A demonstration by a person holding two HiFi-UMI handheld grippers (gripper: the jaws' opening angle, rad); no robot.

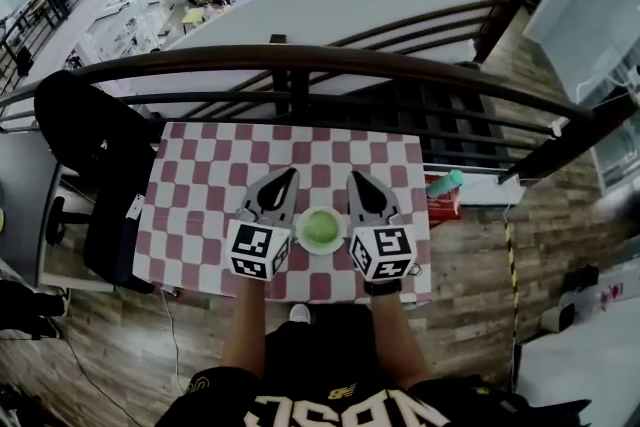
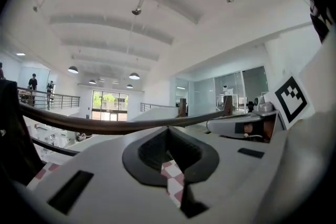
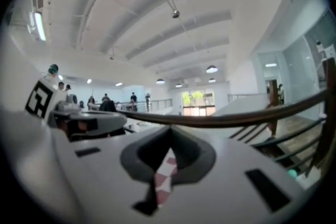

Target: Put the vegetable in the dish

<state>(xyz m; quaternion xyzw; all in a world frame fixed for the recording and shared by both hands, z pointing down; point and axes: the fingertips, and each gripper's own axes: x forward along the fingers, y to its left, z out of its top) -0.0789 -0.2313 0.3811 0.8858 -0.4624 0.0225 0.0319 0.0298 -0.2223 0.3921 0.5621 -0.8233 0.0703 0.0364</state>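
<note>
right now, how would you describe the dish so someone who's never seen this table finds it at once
Find the red and white checked cloth below the dark curved railing. Near its front edge, between the left gripper and the right gripper, sits the dish. It is the only round white thing on the cloth, with a green vegetable in it.

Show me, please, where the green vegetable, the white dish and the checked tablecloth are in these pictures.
green vegetable (image 1: 320,229), head view, the middle of its top.
white dish (image 1: 320,252), head view, its near rim.
checked tablecloth (image 1: 200,185), head view, bare squares on its left part.
</note>
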